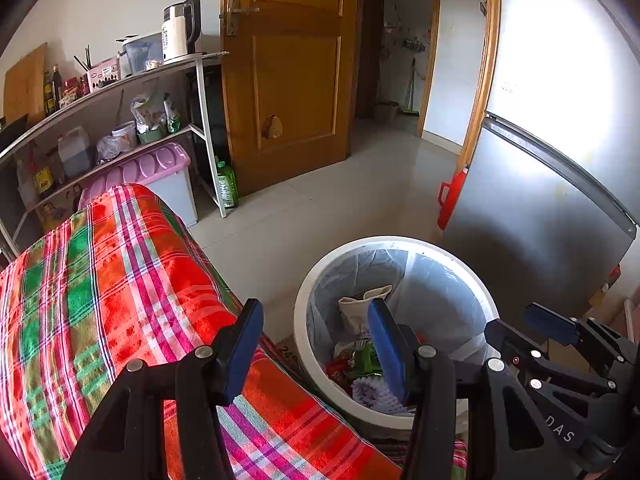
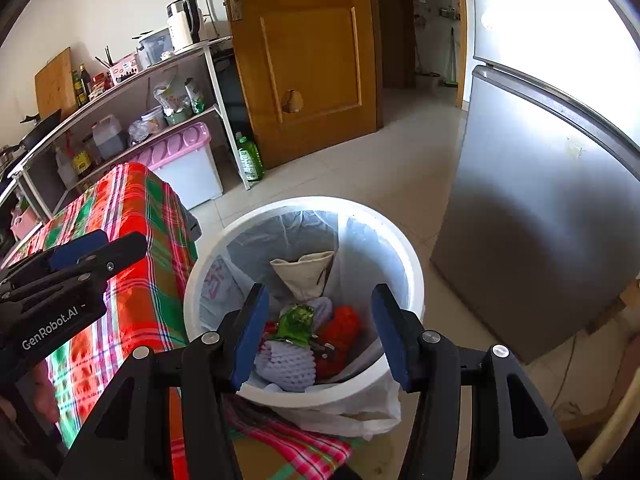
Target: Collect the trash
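Two hand-held grippers hover over a white trash bin [image 2: 404,240] lined with a clear plastic bag [image 2: 360,416], on a tiled kitchen floor [image 2: 400,160]. The right gripper [image 2: 320,336] hangs directly above the bin's mouth with its blue-padded jaws spread wide and nothing between them. The left gripper [image 1: 316,348] is held over the near corner of a table draped in a red, green and white plaid cloth [image 1: 120,280], one finger above the cloth and the other above the bin's rim; it too stands wide open and empty.

The collected trash lies at the bottom of the bin: a cream-coloured paper bag [image 2: 306,272] leaning against the far wall, a crumpled green wrapper [image 2: 298,322], a pale lavender foam net [image 2: 286,364] and a red foam net [image 2: 344,326] beside it, all touching in one heap.

The bin stands just beside the table's edge, with a grey refrigerator [image 2: 540,220] close on its other side. Beyond are a wooden door [image 2: 304,60], a metal shelf rack [image 1: 192,96] carrying an electric kettle [image 1: 180,30], and a pink-lidded storage box [image 2: 188,160] on the floor below it.
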Demonstrator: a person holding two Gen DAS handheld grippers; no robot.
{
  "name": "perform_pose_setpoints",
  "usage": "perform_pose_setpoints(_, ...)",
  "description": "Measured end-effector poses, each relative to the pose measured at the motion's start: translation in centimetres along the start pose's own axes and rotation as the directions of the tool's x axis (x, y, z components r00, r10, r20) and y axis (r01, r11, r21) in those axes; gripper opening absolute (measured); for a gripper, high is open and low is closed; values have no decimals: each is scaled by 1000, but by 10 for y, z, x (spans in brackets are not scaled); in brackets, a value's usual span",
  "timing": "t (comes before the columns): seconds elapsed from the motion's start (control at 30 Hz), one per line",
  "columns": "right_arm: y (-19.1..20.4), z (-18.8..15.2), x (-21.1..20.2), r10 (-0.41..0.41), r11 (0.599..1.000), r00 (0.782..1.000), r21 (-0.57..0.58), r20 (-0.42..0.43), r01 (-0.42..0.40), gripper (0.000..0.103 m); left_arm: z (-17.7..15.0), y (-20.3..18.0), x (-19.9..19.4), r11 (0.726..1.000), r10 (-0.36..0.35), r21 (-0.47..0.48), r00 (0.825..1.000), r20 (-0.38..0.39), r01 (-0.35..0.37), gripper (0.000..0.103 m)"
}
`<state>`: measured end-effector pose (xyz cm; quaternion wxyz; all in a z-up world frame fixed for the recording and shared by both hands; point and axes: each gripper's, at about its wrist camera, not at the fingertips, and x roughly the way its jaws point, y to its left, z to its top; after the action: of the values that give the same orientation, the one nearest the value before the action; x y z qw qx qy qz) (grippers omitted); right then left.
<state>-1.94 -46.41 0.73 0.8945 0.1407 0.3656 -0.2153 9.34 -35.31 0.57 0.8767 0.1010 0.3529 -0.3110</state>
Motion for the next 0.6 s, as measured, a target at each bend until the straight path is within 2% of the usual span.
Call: perform_pose_setpoints(0.6, 4, 1, -1, -6, 1000, 1000, -3, 5, 6, 54, 0, 1, -5, 1000, -7, -4, 1000, 11, 7, 54)
